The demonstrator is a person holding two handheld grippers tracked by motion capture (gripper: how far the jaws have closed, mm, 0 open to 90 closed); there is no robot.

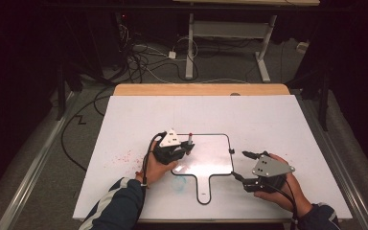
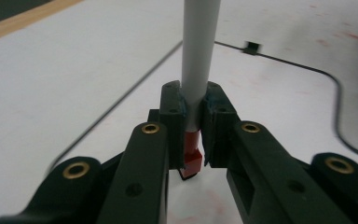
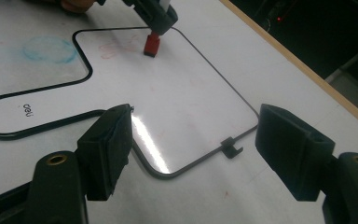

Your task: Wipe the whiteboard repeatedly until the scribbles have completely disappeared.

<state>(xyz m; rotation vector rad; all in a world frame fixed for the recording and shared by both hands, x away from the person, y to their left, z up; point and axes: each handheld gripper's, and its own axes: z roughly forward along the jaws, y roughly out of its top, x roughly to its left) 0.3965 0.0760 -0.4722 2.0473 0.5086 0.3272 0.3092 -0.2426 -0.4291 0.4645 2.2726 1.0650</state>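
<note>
Marker (image 2: 198,60) in my left gripper (image 2: 193,140): grey barrel clamped between the pads, its red end (image 2: 192,156) pointing down onto the small whiteboard (image 1: 211,158). That paddle-shaped board with a thin black frame lies flat on the big white table sheet (image 1: 268,124), handle toward me. From above I see the left gripper (image 1: 182,146) over the board's near-left part, with the marker's red end just past it.

My right gripper (image 1: 242,165) sits just off the board's right edge, its jaws wide apart with nothing between them. Its own view shows the board's rounded corner and a small black clip (image 3: 230,148) on the frame between the two pads (image 3: 109,149), and farther off the left gripper's jaws holding the red end on the board.

Writing: I read small black letters "deli" (image 3: 26,110) on the handle in the right gripper view. That view also shows faint red scribbles (image 3: 119,46) on the board and a pale blue ring (image 3: 49,49) on the sheet beside it; from above the ring (image 1: 179,182) is a faint smudge.
</note>
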